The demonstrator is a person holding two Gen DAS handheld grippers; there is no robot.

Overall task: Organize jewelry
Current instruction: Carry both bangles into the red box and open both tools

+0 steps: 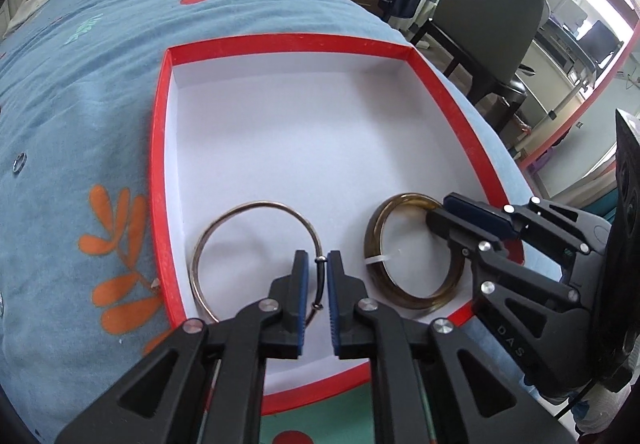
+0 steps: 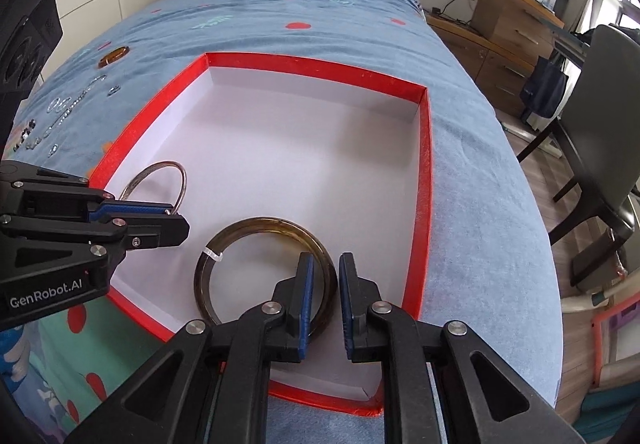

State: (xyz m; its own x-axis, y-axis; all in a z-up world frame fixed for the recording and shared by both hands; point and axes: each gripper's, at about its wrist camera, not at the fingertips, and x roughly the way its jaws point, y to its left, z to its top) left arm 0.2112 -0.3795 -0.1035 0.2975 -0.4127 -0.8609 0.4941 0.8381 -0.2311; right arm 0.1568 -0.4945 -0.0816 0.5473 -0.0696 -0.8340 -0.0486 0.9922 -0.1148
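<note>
Now both grippers' fingers are sitting narrow, each straddling a bangle's rim: left gripper (image 1: 317, 264) at the thin metal bangle (image 1: 224, 219), right gripper (image 2: 325, 264) at the amber bangle (image 2: 240, 230), both lying flat inside the red box (image 2: 424, 203).

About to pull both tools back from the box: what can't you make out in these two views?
- Left wrist view: near arc of the thin metal bangle, behind the left tool.
- Right wrist view: right side of the amber bangle, behind the right tool; whether its pads touch is unclear.
- Right wrist view: small jewelry on the bedspread, too small to identify.
</note>
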